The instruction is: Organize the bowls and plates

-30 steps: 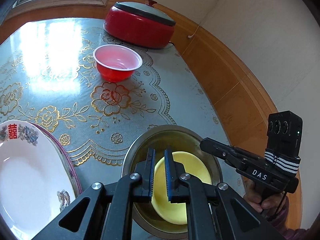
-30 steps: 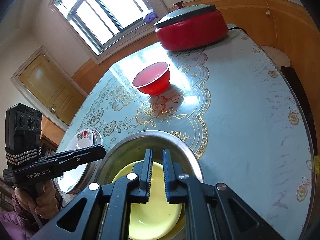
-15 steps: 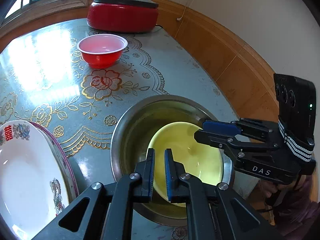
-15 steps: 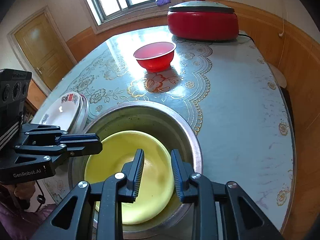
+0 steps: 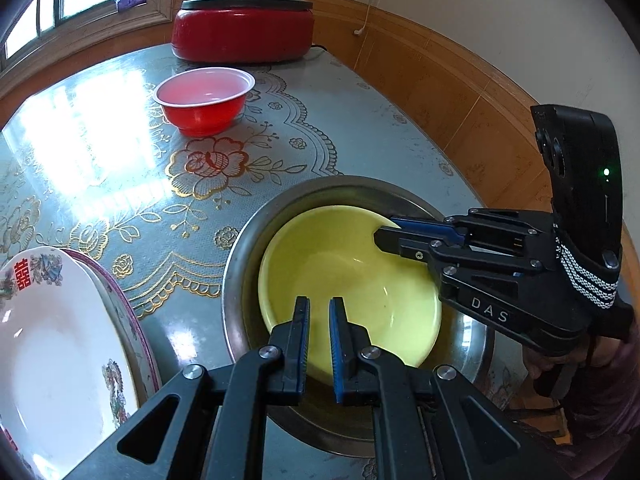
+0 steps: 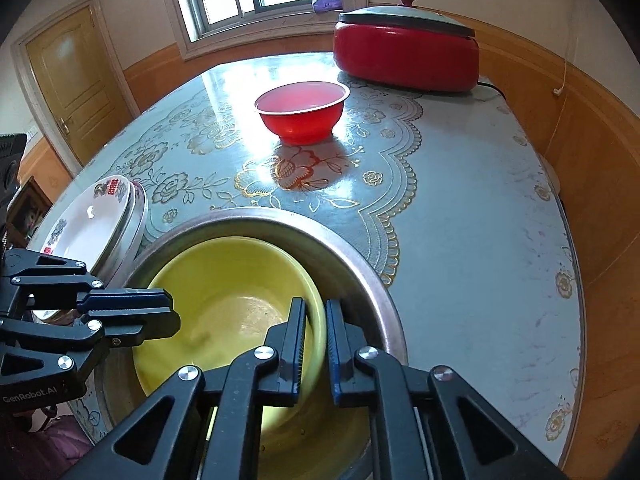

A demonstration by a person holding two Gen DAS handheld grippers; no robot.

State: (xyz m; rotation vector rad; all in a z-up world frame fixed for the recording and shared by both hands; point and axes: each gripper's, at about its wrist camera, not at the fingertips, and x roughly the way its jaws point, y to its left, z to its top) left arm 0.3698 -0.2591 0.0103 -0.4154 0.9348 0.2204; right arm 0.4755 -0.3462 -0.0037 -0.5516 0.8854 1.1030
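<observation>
Yellow bowl (image 6: 224, 300) sits nested in a steel basin (image 6: 360, 276) at the table's (image 6: 480, 200) near edge, its rim caught between the right gripper's (image 6: 316, 344) narrowly parted fingers; whether they pinch it cannot be told. The left gripper (image 5: 319, 344) hovers over the opposite rim, jaws nearly closed on nothing. A clean lift likely demands a firm squeeze and a level rise clear of the basin wall. A red bowl (image 6: 302, 110) stands mid-table, apparently empty; stacked plates (image 5: 60, 340) wait at the near left edge.
</observation>
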